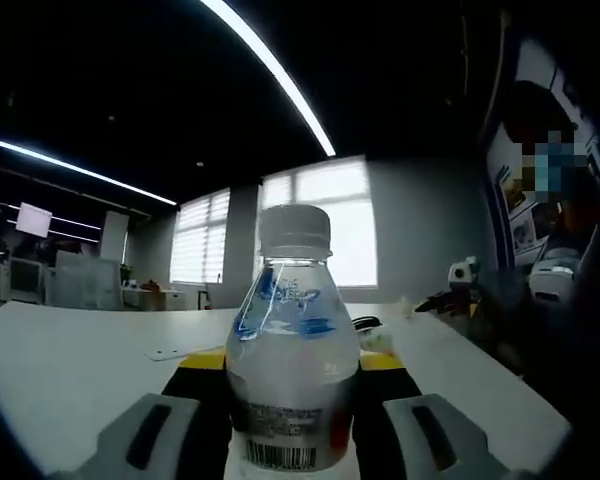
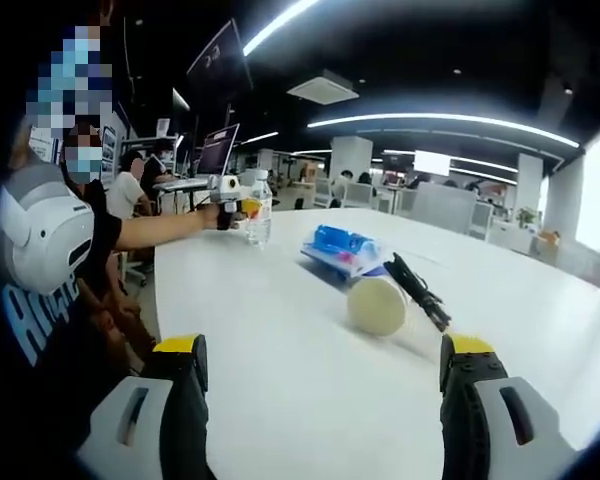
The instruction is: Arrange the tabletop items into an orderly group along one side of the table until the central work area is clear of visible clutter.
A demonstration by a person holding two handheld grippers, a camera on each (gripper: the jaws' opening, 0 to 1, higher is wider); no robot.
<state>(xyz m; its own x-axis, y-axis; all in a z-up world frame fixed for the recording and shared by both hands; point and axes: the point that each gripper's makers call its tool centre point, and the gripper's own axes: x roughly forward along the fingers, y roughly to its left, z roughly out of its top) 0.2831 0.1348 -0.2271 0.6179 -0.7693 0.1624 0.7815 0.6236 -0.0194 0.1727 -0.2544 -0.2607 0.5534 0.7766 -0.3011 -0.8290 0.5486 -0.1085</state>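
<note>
While the left gripper [image 1: 292, 440] pinches an upright water bottle [image 1: 292, 350] between its jaws on the white table [image 1: 60, 370], the right gripper [image 2: 320, 400] hovers with jaws spread wide; ahead lie a pale cup [image 2: 376, 305] on its side, a blue packet [image 2: 342, 248] and what may be a black cable [image 2: 416, 290].

left tongs [image 1: 292, 440] | jaws closed against water bottle [image 1: 292, 350], upright | white table [image 1: 60, 360]
</note>
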